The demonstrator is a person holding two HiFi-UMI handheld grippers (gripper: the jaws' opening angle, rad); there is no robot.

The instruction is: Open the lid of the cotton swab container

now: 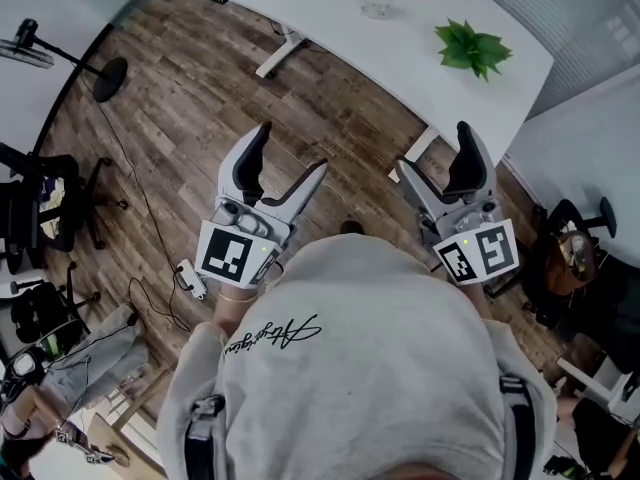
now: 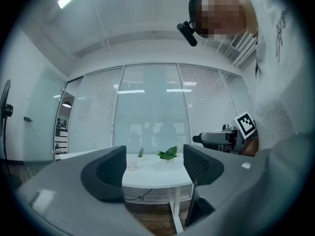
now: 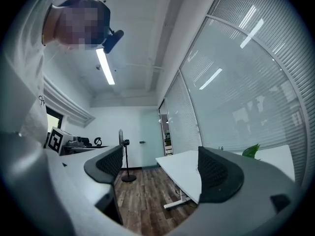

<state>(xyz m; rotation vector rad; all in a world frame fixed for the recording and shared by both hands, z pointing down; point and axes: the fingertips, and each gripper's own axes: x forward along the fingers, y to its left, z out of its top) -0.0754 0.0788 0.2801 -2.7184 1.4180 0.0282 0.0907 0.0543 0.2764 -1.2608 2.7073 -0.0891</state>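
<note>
2 grippers are held out over the wooden floor [image 1: 180, 118], and both are empty. At the far left we see a black fan [image 1: 25, 46] on a thin pole with a round foot. Below it stands a black chair [image 1: 40, 208].

Next comes the left gripper [image 1: 292, 148]. Its 2 jaws are wide apart. In the left gripper view we see nothing between them, only the room far off. Its marker cube [image 1: 235, 253] sits near the person's grey top [image 1: 350, 368].

Far ahead stands a white table [image 1: 330, 28]. The cotton swab container [image 1: 378, 6] is a small clear pot on that table, near its far edge. It is well apart from both grippers. It is too small for us to see its lid.

Then comes the right gripper [image 1: 433, 146]. Its jaws are wide apart too, and the right gripper view shows only floor and table between them. Its jaw tips are near the table's edge in the head view.

At the right, a green plant [image 1: 470, 46] stands on the table, beside the container.
</note>
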